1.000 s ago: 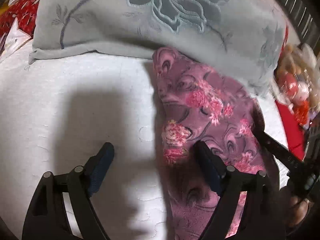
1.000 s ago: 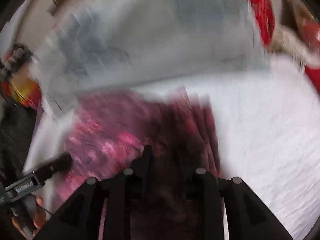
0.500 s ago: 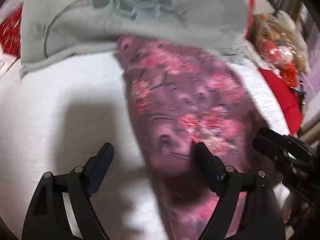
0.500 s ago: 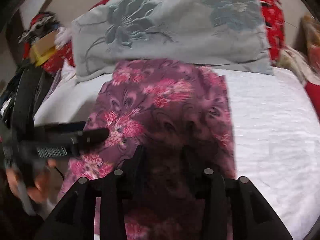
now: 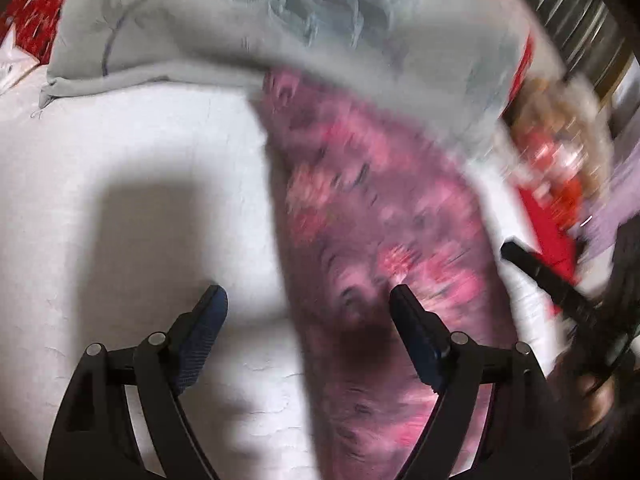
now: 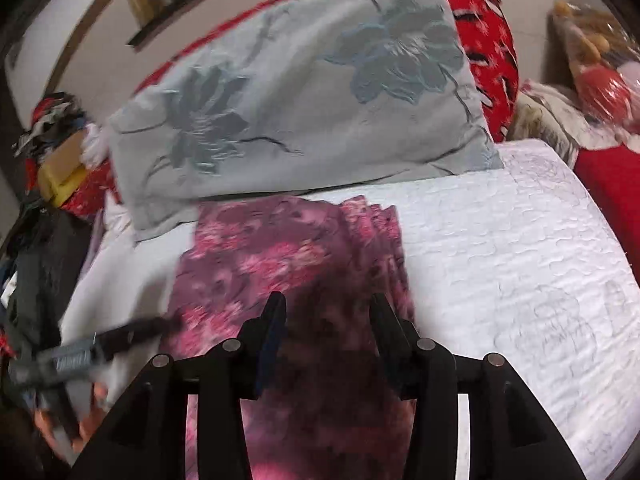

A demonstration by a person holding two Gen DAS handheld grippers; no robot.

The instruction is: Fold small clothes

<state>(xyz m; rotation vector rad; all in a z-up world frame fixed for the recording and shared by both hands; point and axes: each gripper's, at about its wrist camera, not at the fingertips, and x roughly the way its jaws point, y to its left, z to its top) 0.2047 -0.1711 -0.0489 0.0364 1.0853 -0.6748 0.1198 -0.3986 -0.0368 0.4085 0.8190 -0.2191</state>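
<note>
Garment (image 6: 304, 256): purple, pink-flowered, lying long and flat below grey pillow (image 6: 304, 96)
Left gripper (image 5: 306, 316): fingers spread wide, empty
Right gripper (image 6: 328, 320): fingers parted, empty

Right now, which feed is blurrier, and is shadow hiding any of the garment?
Left wrist view: heavy motion smear over the floral garment; a gripper shadow darkens the white bedspread. Right wrist view: milder blur, garment dark between the right gripper fingers.
</note>
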